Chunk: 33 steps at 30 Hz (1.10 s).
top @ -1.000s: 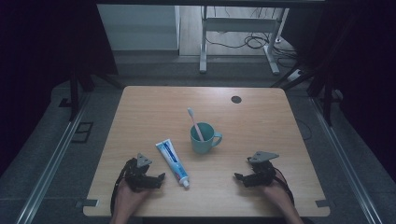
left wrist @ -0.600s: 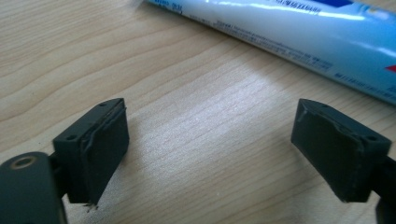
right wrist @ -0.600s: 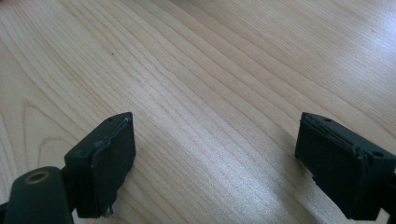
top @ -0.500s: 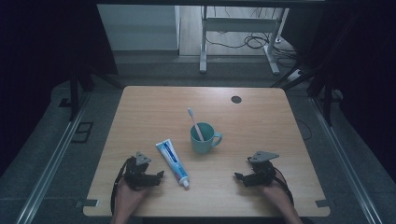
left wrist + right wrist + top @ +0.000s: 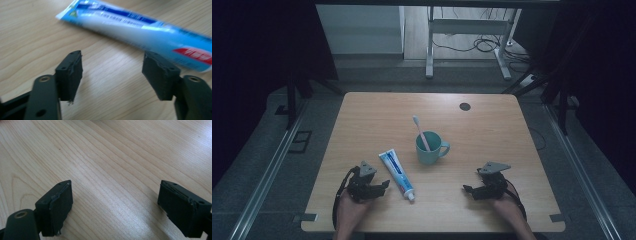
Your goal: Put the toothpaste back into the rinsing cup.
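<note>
A: Where is the toothpaste tube [image 5: 396,175] lying?

B: On the worktop [image 5: 492,130], just beside the mug [image 5: 430,148].

A: The left tool [image 5: 112,72]?

B: Its jaws are closing, nothing between them. The right tool [image 5: 115,202] is gaping wide.

**Both grippers low at the near edge, jaws apart**

The left gripper [image 5: 384,184] sits in the person's left hand [image 5: 349,207], low over the wood, pointing to the right in the high view. Its jaws have just been closing, yet a gap remains between them with nothing in it. The right gripper [image 5: 467,189] rests in the right hand [image 5: 507,205], pointing left, its jaws spread wide and empty. Both forearms enter from the bottom edge.
</note>
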Tool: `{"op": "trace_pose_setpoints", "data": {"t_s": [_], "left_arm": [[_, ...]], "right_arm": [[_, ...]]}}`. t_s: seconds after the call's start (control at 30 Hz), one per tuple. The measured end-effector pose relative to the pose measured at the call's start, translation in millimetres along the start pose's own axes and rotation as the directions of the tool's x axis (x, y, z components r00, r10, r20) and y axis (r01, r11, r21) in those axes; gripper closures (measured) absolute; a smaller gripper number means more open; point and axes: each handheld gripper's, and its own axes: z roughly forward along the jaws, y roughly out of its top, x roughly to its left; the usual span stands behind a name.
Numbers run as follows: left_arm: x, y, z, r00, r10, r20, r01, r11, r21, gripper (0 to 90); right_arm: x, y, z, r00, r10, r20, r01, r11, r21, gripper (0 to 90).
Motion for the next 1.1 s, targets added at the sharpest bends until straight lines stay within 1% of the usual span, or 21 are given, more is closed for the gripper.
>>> {"op": "trace_pose_setpoints", "data": {"t_s": [0.03,0.07,0.1,0.13,0.17,0.23,0.3,0.37,0.43,0.53,0.6,0.67,0.7,0.73,0.83,0.93,1.1], "left_arm": [[-0.8,1.3,-0.3,1.0000,0.001,0.009,-0.001,1.0000,-0.006,37.4],[-2.9,4.0,-0.2,0.9996,0.005,0.028,-0.005,0.9998,-0.017,39.3],[-4.0,5.4,0.2,0.9993,0.016,0.034,-0.015,0.9997,-0.019,41.6],[-5.5,6.9,0.8,0.9990,0.022,0.038,-0.022,0.9995,-0.021,42.5],[-7.8,9.7,2.0,0.9984,0.039,0.041,-0.038,0.9991,-0.020,43.5],[-11.3,14.4,3.7,0.9976,0.059,0.038,-0.058,0.9980,-0.025,47.6],[-13.1,20.0,4.4,0.9963,0.070,0.050,-0.069,0.9972,-0.029,54.5],[-13.3,25.7,5.4,0.9951,0.084,0.053,-0.082,0.9960,-0.034,61.1],[-12.6,31.7,8.1,0.9940,0.088,0.065,-0.086,0.9955,-0.040,68.2],[-10.3,38.3,14.7,0.9926,0.098,0.071,-0.096,0.9947,-0.036,76.4],[-8.3,43.2,19.6,0.9919,0.092,0.088,-0.089,0.9954,-0.037,82.9],[-7.5,48.3,24.7,0.9910,0.098,0.091,-0.095,0.9947,-0.039,87.8],[-7.1,50.8,27.1,0.9905,0.100,0.095,-0.096,0.9946,-0.038,89.4],[-7.4,53.2,29.7,0.9905,0.097,0.097,-0.094,0.9949,-0.036,89.6],[-8.3,59.7,35.1,0.9893,0.107,0.099,-0.104,0.9942,-0.027,89.8],[-8.3,66.2,41.0,0.9894,0.114,0.091,-0.113,0.9935,-0.012,89.9],[-2.6,71.4,51.2,0.9912,0.104,0.082,-0.105,0.9944,0.010,89.8]], "right_arm": [[0.0,0.0,0.0,1.0000,0.000,0.000,0.000,1.0000,0.000,12.7],[0.0,0.0,0.0,1.0000,0.000,0.000,0.000,1.0000,0.000,12.7],[0.1,0.0,0.0,1.0000,0.001,0.000,-0.001,1.0000,0.000,12.7],[0.0,0.0,0.0,1.0000,0.001,0.000,-0.001,1.0000,0.000,12.7],[0.0,0.0,0.0,1.0000,0.001,0.000,-0.001,1.0000,0.000,12.7],[0.1,0.0,0.0,1.0000,0.001,0.000,-0.001,1.0000,-0.001,12.7],[0.1,0.0,0.0,1.0000,0.000,0.000,0.000,1.0000,-0.001,12.7],[0.1,0.0,0.0,1.0000,0.001,0.000,-0.001,1.0000,-0.001,12.7],[0.1,0.0,0.0,1.0000,0.001,0.001,-0.001,1.0000,-0.001,12.7],[0.0,0.0,0.0,1.0000,0.001,0.000,-0.001,1.0000,0.000,12.7],[0.1,0.0,0.0,1.0000,0.001,0.001,-0.001,1.0000,-0.001,12.7],[0.1,0.0,0.0,1.0000,0.001,0.001,-0.001,1.0000,0.000,12.7],[0.1,0.0,0.0,1.0000,0.001,0.001,-0.001,1.0000,0.000,12.7],[0.1,0.0,0.0,1.0000,0.001,0.001,-0.001,1.0000,0.000,12.7],[0.1,0.0,0.0,1.0000,0.001,0.001,-0.001,1.0000,-0.001,12.8],[0.1,0.0,0.0,1.0000,0.001,0.001,-0.001,1.0000,0.000,12.8],[0.1,0.0,0.0,1.0000,0.001,0.001,-0.001,1.0000,0.000,12.8]]}}
